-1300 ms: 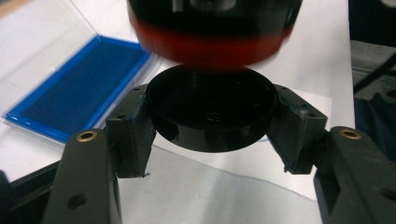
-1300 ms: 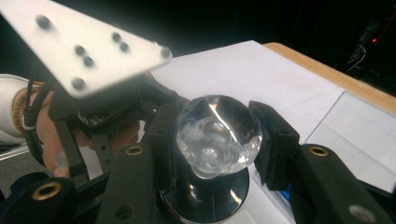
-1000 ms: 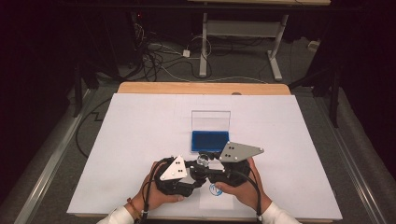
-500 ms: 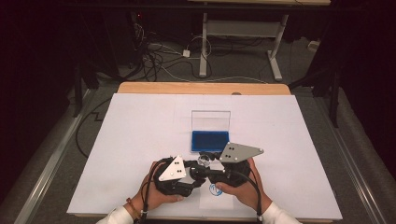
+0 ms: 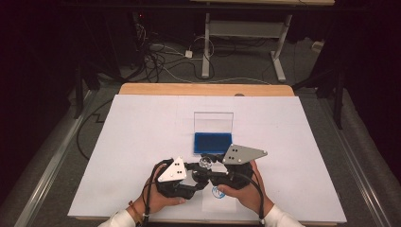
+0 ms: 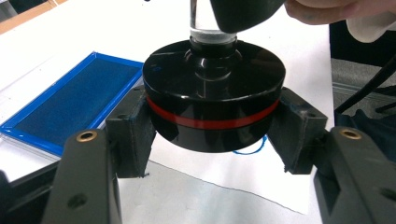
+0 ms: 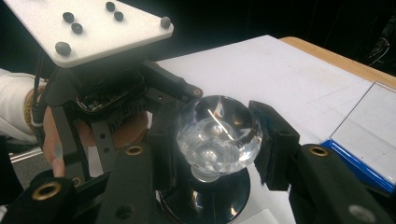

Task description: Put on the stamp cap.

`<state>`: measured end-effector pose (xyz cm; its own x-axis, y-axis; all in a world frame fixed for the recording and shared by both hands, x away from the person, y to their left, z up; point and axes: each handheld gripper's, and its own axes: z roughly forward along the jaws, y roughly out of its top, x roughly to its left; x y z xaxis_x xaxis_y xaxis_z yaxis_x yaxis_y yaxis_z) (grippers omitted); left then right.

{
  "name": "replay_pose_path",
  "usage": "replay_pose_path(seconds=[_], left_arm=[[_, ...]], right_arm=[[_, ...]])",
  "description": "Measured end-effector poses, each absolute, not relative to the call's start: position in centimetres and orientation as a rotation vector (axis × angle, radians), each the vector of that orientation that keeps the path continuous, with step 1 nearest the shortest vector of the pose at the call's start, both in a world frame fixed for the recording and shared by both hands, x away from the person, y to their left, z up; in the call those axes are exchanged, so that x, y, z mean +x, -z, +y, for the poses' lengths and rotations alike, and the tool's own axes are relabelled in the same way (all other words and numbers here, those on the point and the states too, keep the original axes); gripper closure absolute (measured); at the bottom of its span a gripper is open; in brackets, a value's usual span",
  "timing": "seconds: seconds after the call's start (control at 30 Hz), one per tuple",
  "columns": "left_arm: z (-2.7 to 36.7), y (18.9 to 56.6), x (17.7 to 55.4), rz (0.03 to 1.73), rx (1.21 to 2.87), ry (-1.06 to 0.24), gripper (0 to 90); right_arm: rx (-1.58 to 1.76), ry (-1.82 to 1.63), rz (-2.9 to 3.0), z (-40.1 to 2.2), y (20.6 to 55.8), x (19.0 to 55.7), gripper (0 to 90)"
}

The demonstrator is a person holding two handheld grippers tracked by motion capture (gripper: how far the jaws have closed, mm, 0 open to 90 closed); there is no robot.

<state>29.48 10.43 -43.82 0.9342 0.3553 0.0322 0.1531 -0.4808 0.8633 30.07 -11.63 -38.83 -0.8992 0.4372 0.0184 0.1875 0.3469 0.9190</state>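
In the left gripper view the clear glass knob (image 6: 210, 21) of the black round stamp (image 6: 212, 93) is cut off by the top edge; the blue print (image 6: 254, 148) beneath lies mostly hidden; the blue rectangular ink pad (image 6: 70, 100) runs off left.

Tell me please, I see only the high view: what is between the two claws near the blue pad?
Observer: A stamp. The left claw is shut on its black base, which has a red band.
Operator: And the right claw?
Observer: The right claw is shut on the clear knob on top.
Operator: Does the base touch the paper?
Observer: It seems not. In the left gripper view it hangs above the paper, over a blue mark.
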Motion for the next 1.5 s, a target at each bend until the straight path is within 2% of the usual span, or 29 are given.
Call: replay_pose_path(seconds=[0.57,1.5], left_arm=[[10.5,43.3,29.2,0.339,2.160,-0.355,36.3],[10.4,44.3,29.6,0.316,2.211,-0.333,35.9]], right_arm=[[0.541,-1.547,2.408,-11.9,39.3,30.0,56.9],[0.545,-1.462,2.448,-11.4,40.1,30.0,56.7]])
